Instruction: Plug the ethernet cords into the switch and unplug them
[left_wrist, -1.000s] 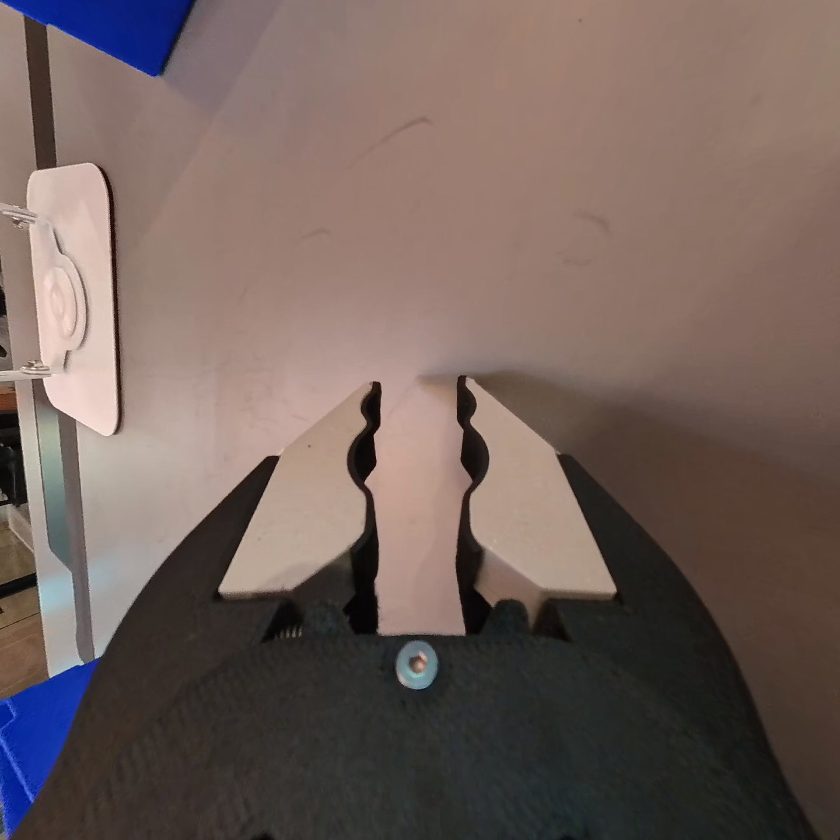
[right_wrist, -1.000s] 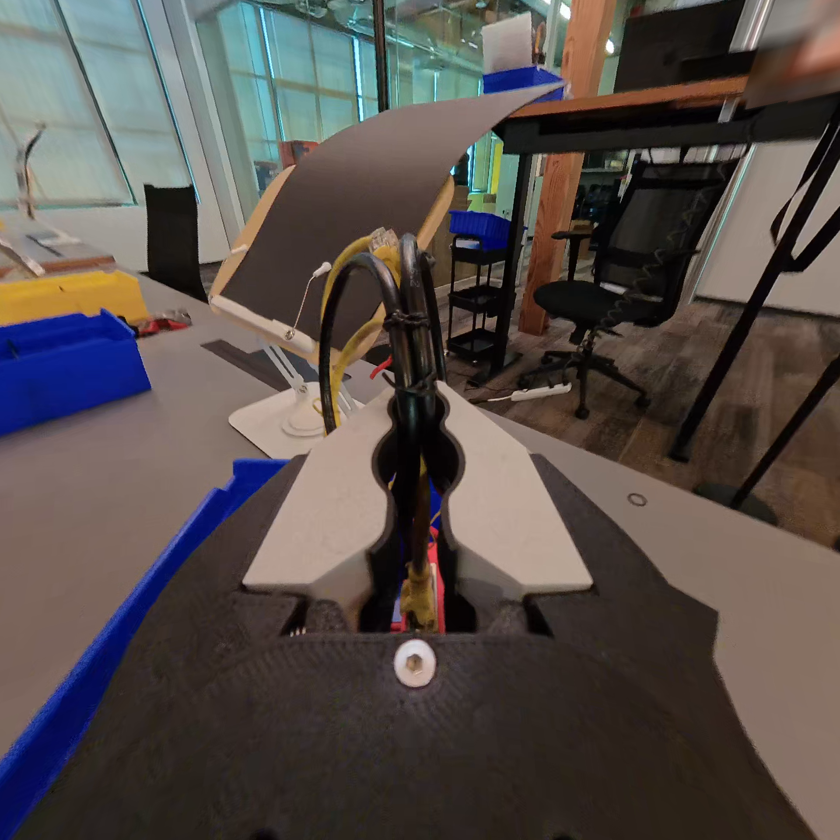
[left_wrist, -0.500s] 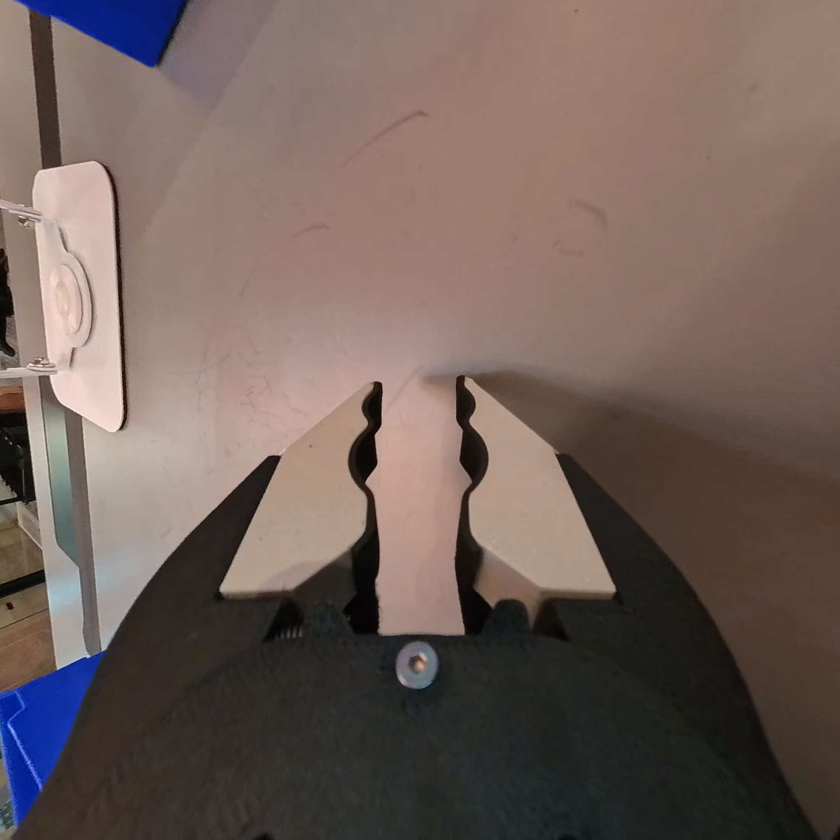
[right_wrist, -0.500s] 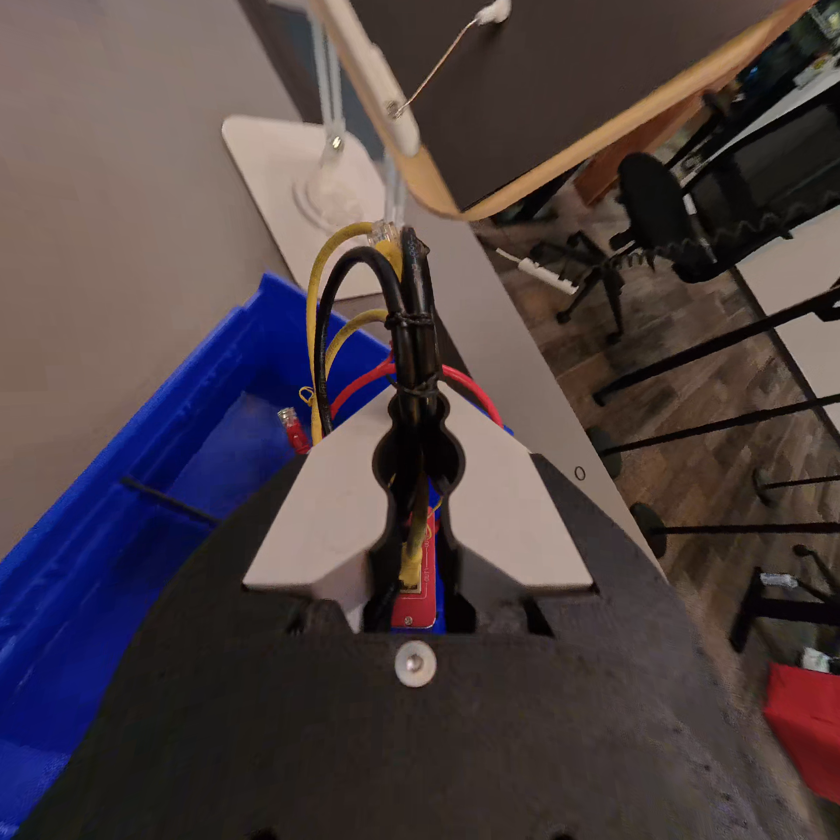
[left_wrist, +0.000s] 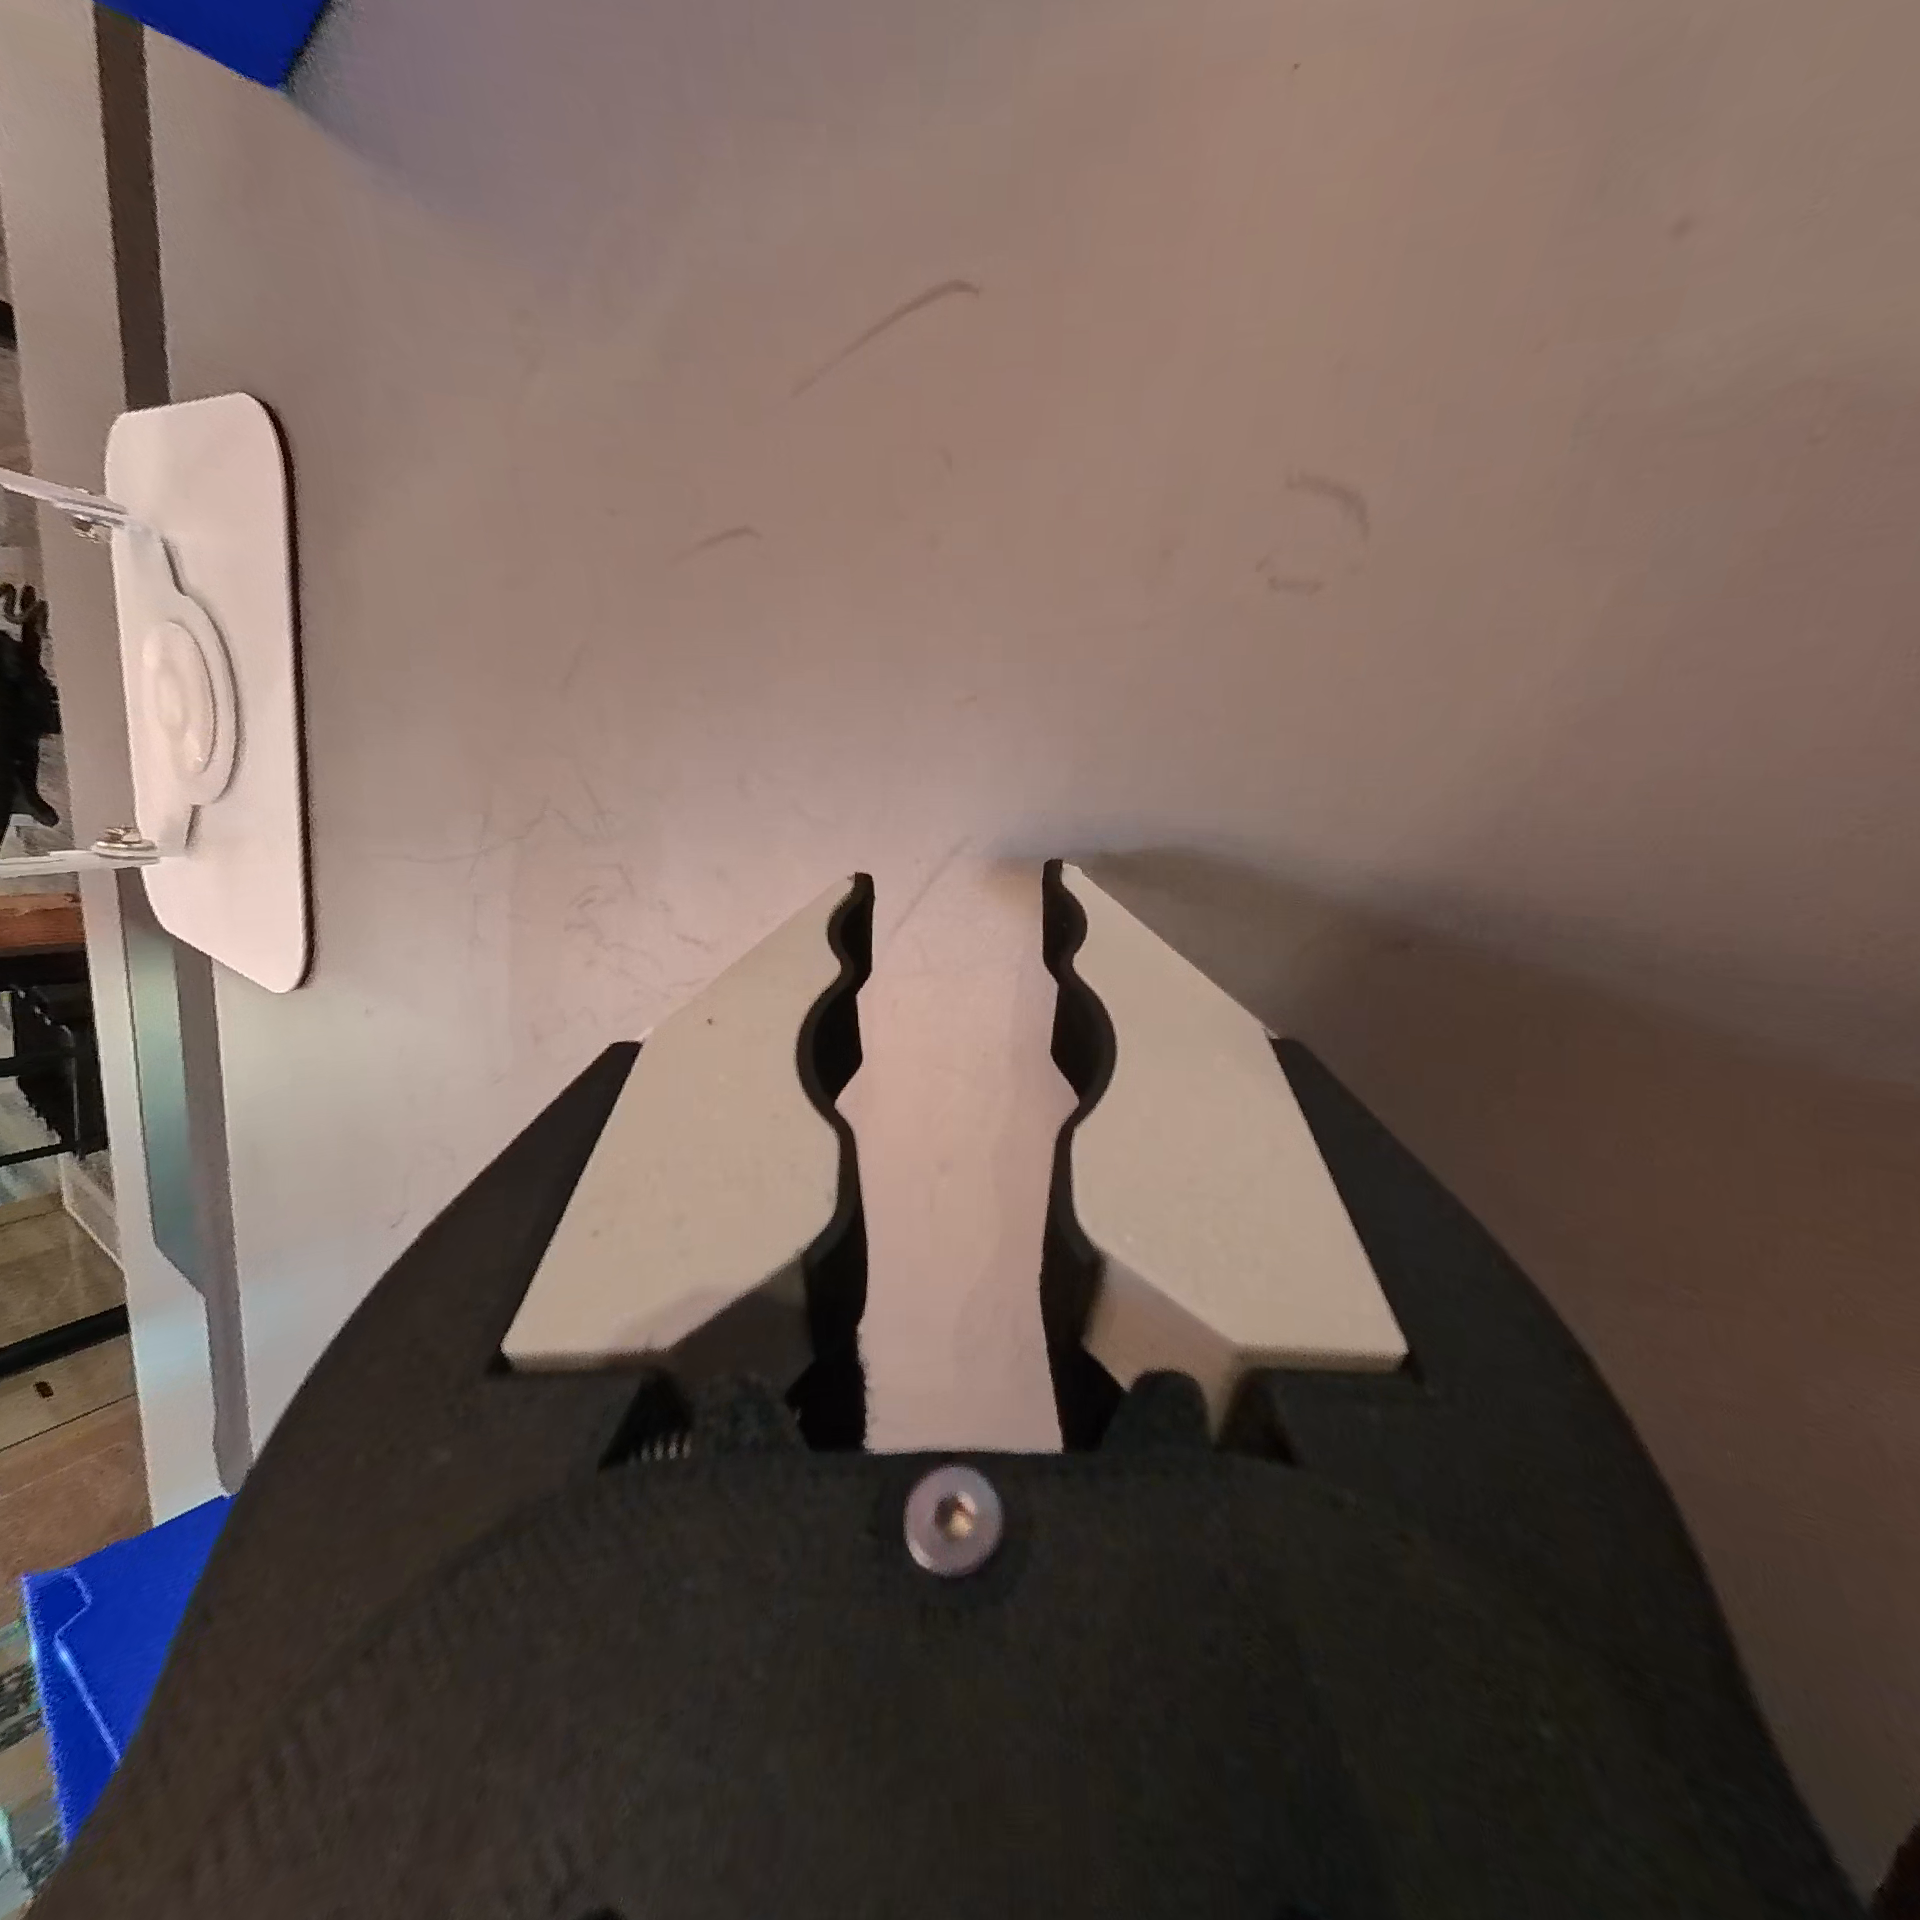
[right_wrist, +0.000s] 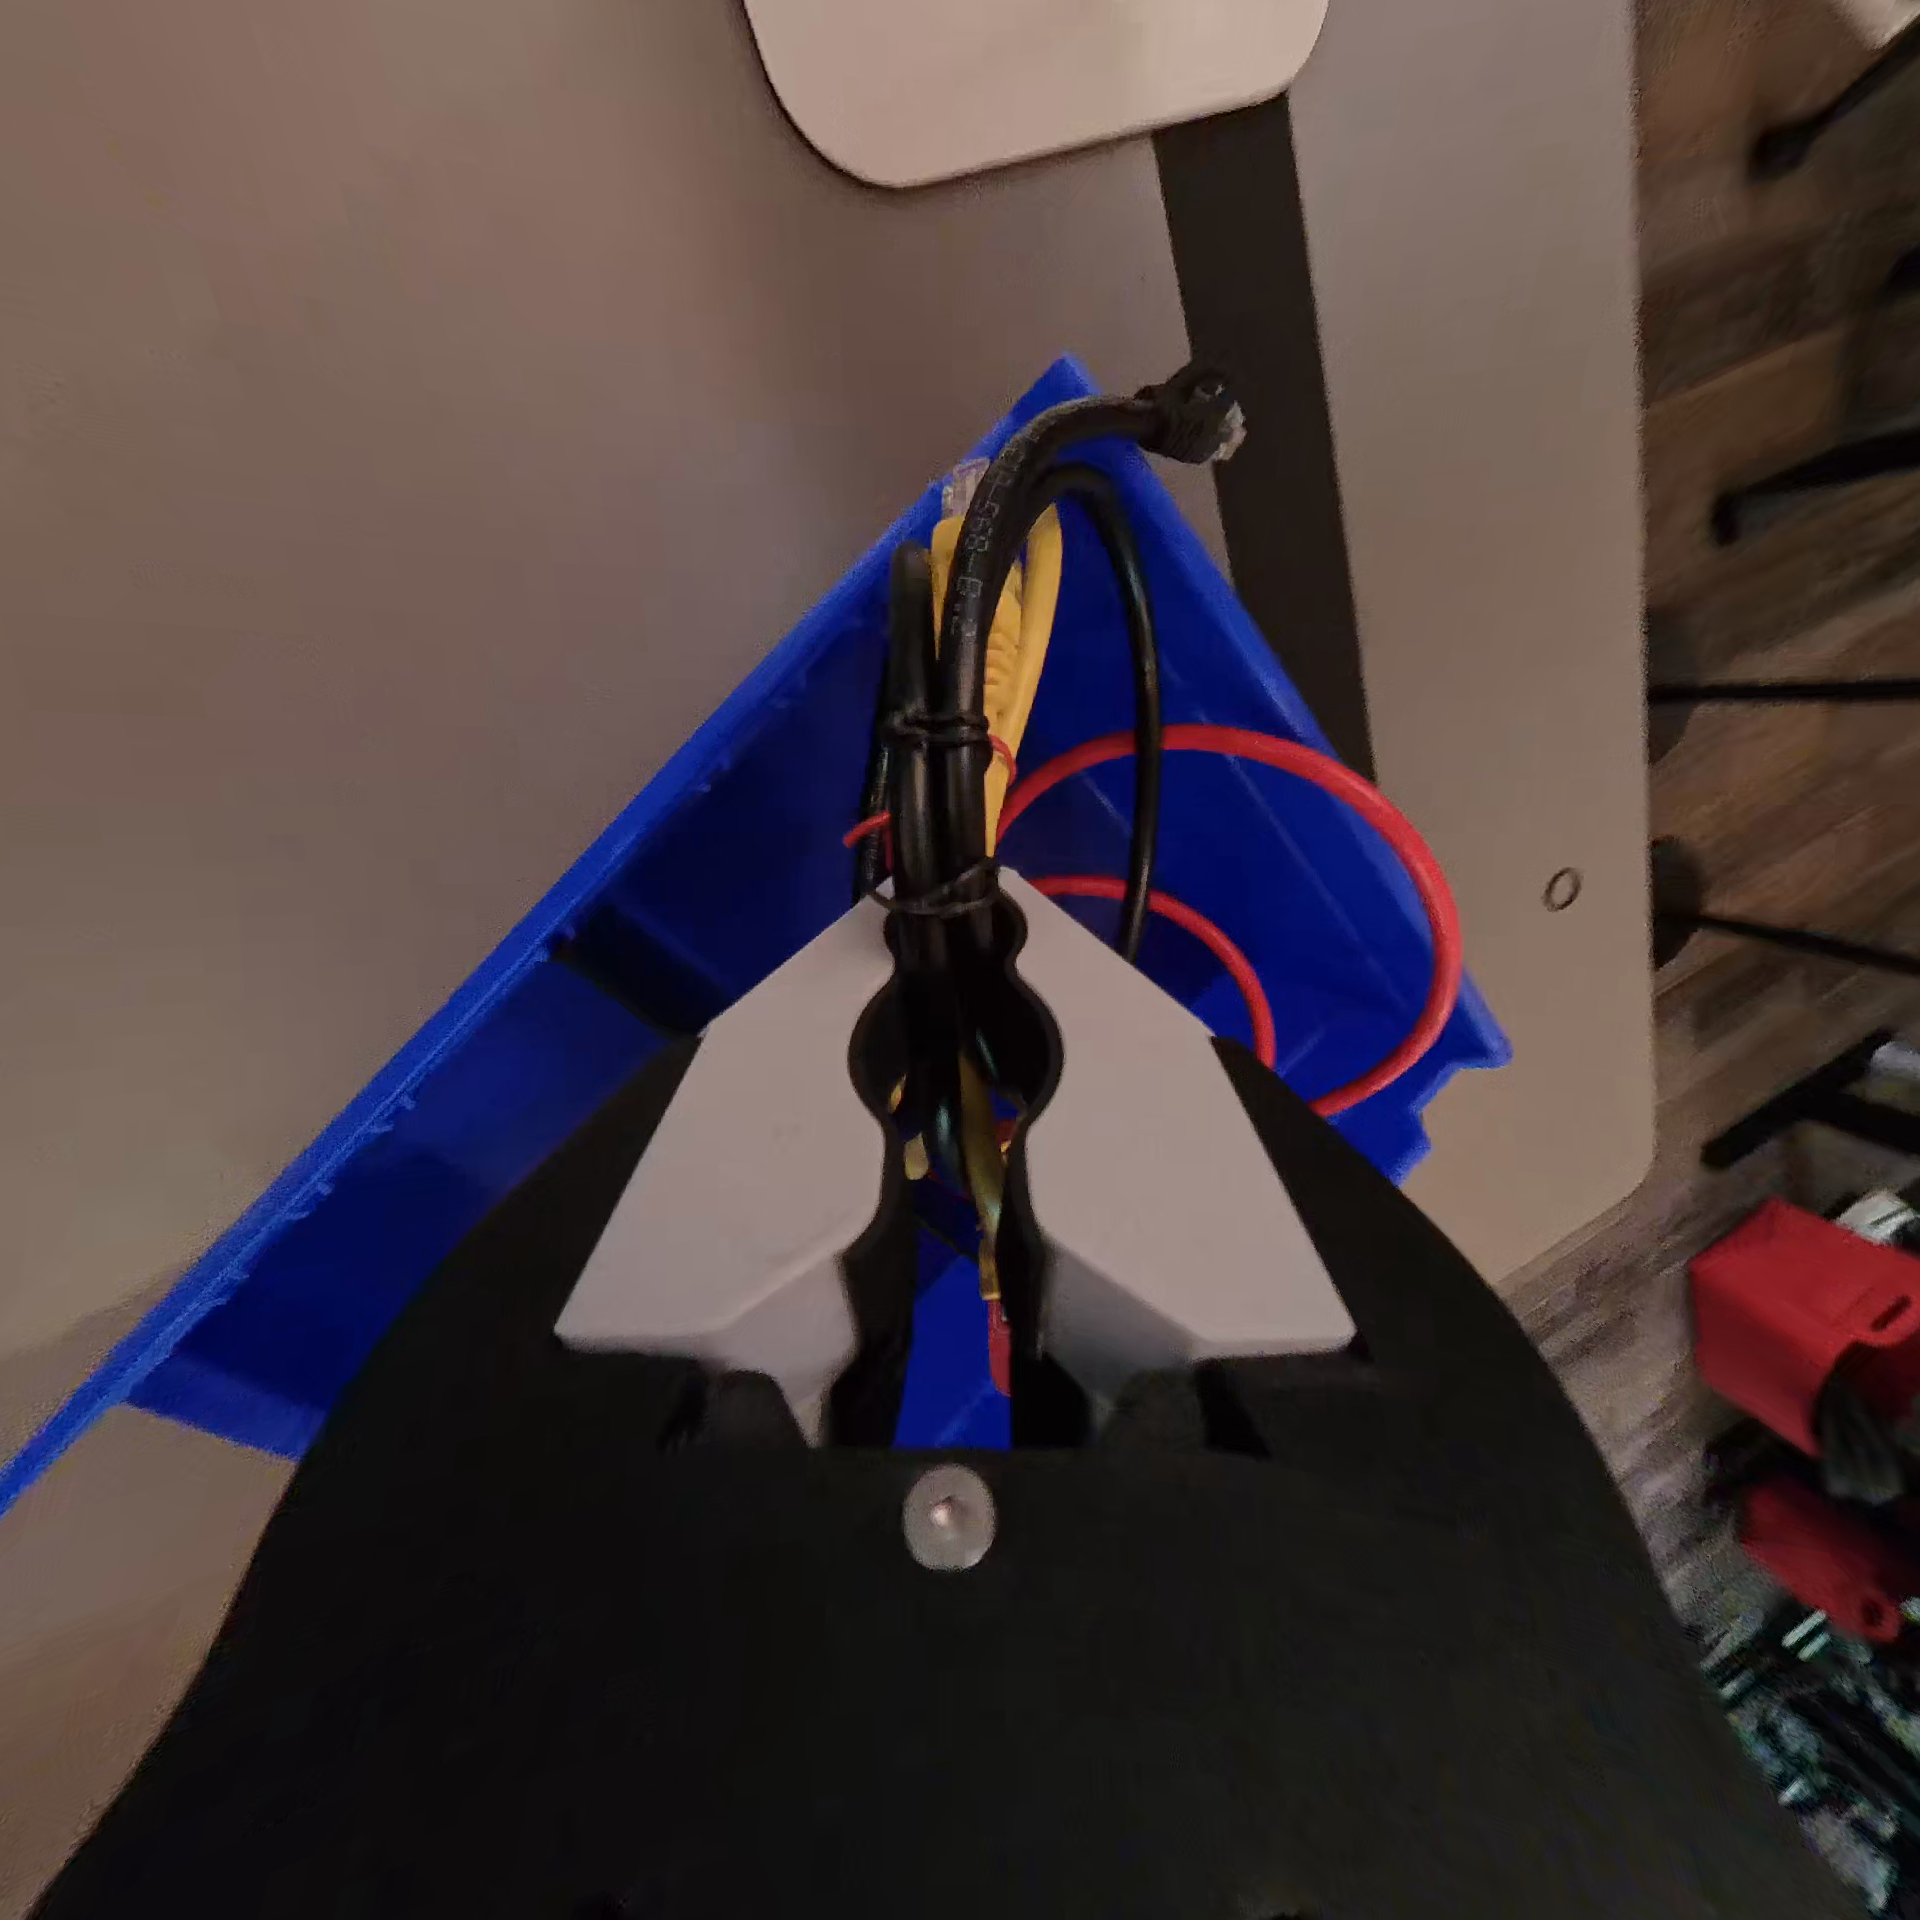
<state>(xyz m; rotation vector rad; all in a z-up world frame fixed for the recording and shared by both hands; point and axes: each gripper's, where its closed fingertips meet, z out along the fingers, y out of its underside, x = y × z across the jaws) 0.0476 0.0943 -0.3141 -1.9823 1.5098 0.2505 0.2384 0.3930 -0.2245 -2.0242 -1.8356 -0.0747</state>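
Cord bundle (right_wrist: 940, 717) newly over bin (right_wrist: 644, 935)

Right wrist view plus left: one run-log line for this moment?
right tongs: shut on cord bundle | bundle: above blue bin | left tongs: open, empty, over grey table | switch: not in view

- Setting: we take this for an office or lab workspace, not a home.
- Work surface: a broad grey table (left_wrist: 1039, 468), scuffed with fine scratches, fills most of both views.
- Storage: a blue plastic parts bin (right_wrist: 665, 935) sits on the table, of the stackable kind we see in workshops.
- Fixture: a white stand base (left_wrist: 213, 686) with clear struts screwed to it rests near the table edge.
- Floor: wood-pattern flooring (right_wrist: 1787, 395) beyond the table, crossed by thin black stand legs (right_wrist: 1808, 686).
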